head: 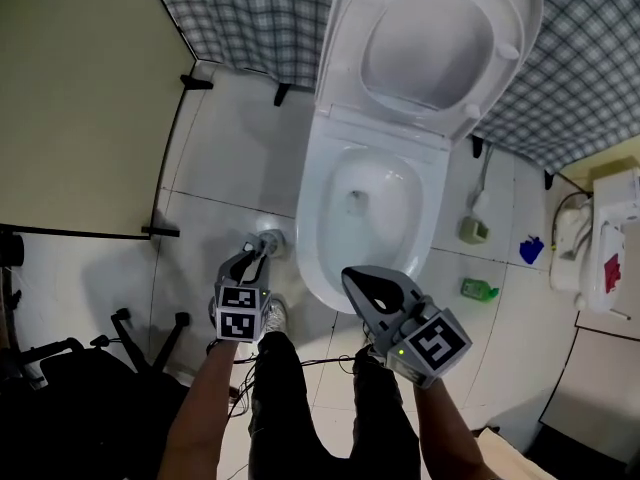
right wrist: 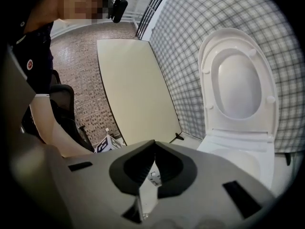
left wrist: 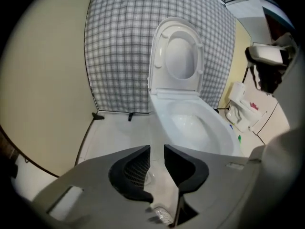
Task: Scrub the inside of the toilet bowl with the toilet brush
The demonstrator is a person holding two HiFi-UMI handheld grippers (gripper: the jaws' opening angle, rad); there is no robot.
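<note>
The white toilet (head: 330, 193) stands with its lid (head: 430, 38) up and the bowl (head: 375, 203) bare. A toilet brush (head: 478, 203) stands in a greenish holder on the floor to the toilet's right, far from both grippers. My left gripper (head: 262, 250) hangs low at the bowl's front left, open, with a narrow gap between the jaws (left wrist: 157, 149) and nothing in it. My right gripper (head: 352, 278) is just in front of the bowl's front rim, shut (right wrist: 154, 144) and holding nothing. Both gripper views show the toilet (left wrist: 195, 128) (right wrist: 238, 161) ahead.
A round floor drain (head: 272, 238) lies under the left gripper. A green bottle (head: 478, 289) and a blue item (head: 530, 250) lie on the tiles at the right, beside white fixtures (head: 600, 248). A beige partition (head: 80, 98) closes the left; a black chair (head: 90, 368) stands behind it.
</note>
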